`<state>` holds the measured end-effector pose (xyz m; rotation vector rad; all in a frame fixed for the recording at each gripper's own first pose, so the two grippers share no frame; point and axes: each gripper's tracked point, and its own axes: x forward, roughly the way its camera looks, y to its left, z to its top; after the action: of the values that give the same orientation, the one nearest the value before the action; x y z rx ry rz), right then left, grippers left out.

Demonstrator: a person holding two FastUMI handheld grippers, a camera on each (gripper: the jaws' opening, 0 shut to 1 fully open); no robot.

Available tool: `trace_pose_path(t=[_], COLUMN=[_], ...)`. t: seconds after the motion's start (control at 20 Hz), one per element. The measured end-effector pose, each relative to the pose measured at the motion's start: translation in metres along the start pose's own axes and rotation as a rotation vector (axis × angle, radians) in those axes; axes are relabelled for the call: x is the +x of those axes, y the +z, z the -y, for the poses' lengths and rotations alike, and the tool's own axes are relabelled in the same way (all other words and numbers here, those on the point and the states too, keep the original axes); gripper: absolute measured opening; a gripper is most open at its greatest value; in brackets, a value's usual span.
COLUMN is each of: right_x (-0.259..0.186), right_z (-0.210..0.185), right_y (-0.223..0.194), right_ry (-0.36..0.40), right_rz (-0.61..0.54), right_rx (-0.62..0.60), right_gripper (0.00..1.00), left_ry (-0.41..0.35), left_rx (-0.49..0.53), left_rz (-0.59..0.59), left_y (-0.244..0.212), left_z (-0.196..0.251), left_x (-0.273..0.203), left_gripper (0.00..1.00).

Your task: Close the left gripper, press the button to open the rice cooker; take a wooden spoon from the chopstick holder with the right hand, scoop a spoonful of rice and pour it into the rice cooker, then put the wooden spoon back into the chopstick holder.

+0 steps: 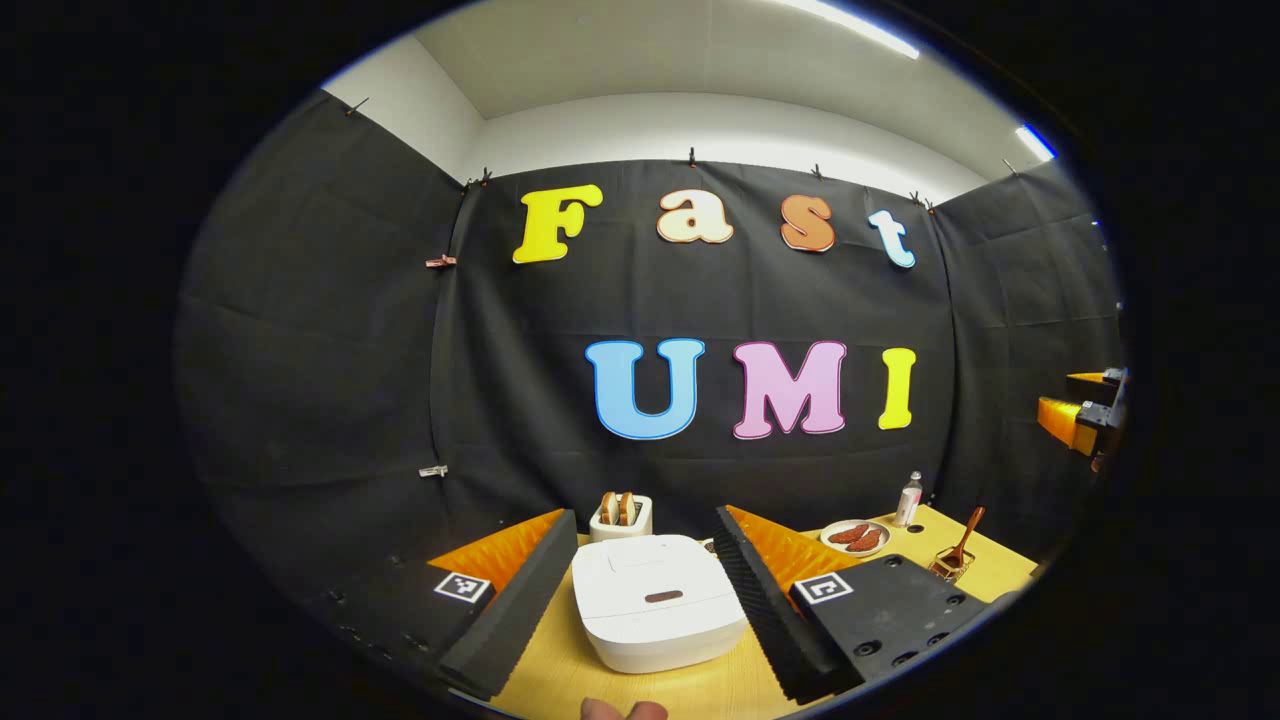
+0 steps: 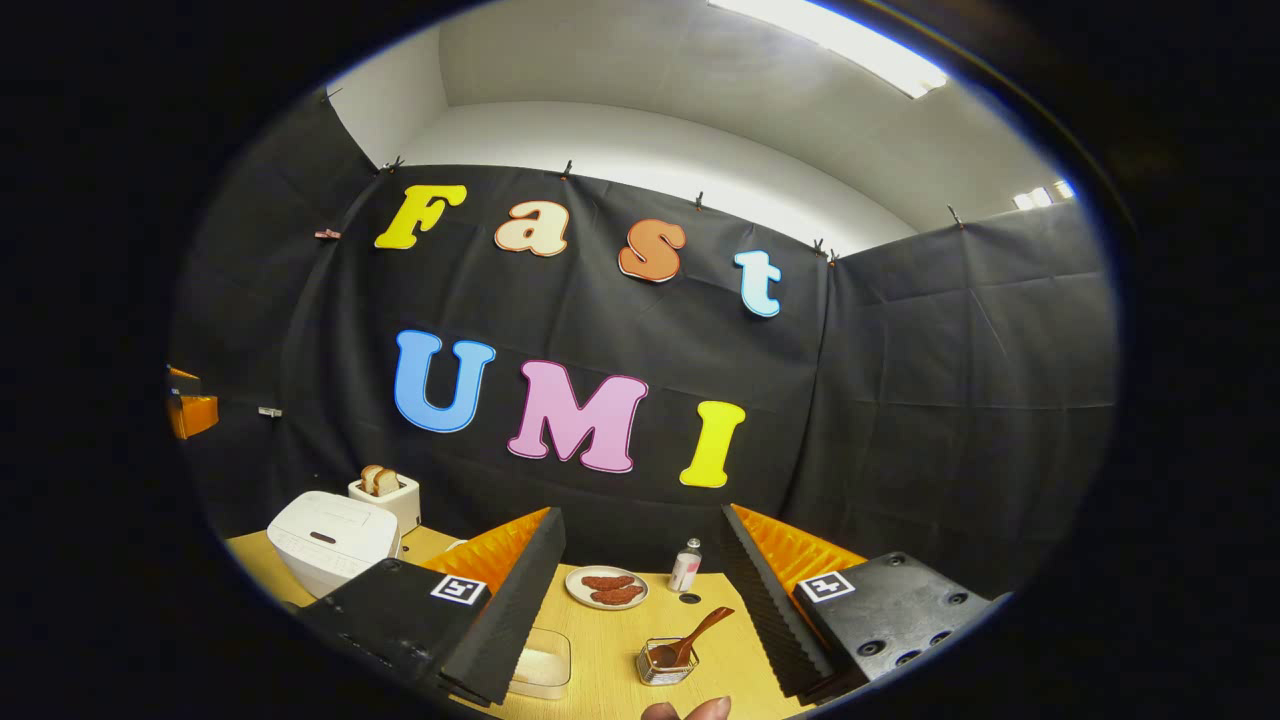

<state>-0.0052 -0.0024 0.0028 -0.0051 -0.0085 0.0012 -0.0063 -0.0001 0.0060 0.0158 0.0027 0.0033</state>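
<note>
Starting out, we see both tools, left tool [image 1: 645, 600] and right tool [image 2: 640, 600], spread wide; rice cooker [image 1: 655, 600] shut on the desk [image 1: 560, 670], wooden spoon [image 2: 690, 635] in its chopstick holder [image 2: 665, 662]. Everything remains.

- the clear container [image 2: 540, 662] sits partly hidden behind the right gripper's own finger [image 2: 500, 610]
- the other gripper [image 1: 1085, 415] is cut off at the left gripper view's edge
- the bottle [image 1: 908, 499] label is too small to tell

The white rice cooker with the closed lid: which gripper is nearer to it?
Left. The left gripper points straight at the white rice cooker; the right gripper faces the wooden spoon, cooker off to its left.
</note>
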Motion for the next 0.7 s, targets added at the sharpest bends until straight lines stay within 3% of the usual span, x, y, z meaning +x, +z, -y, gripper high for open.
trace_pose_path(t=[0.15,0.2,0.35,0.45,0.7], right_x=[0.000,0.000,0.001,0.003,0.008], right_z=[0.000,-0.001,0.000,-0.001,0.000], right_y=[0.000,-0.001,0.004,0.005,0.003], right_ry=[0.000,0.001,0.002,0.002,0.005], right_rz=[0.001,-0.001,0.013,0.017,0.013], right_rx=[-0.003,-0.006,-0.004,-0.007,-0.028], right_gripper=[0.97,0.97,0.97,0.97,0.97], left_ry=[-0.057,-0.087,-0.228,-0.271,-0.356], left_rx=[0.006,-0.005,-0.040,-0.050,-0.068], left_rz=[0.004,0.015,0.015,0.001,-0.081], left_y=[0.003,0.008,0.011,0.007,-0.014], left_z=[0.008,0.014,0.042,0.047,0.055], left_x=[0.003,0.002,0.004,0.012,0.037], left_gripper=[0.93,0.88,0.40,0.09,0.10])
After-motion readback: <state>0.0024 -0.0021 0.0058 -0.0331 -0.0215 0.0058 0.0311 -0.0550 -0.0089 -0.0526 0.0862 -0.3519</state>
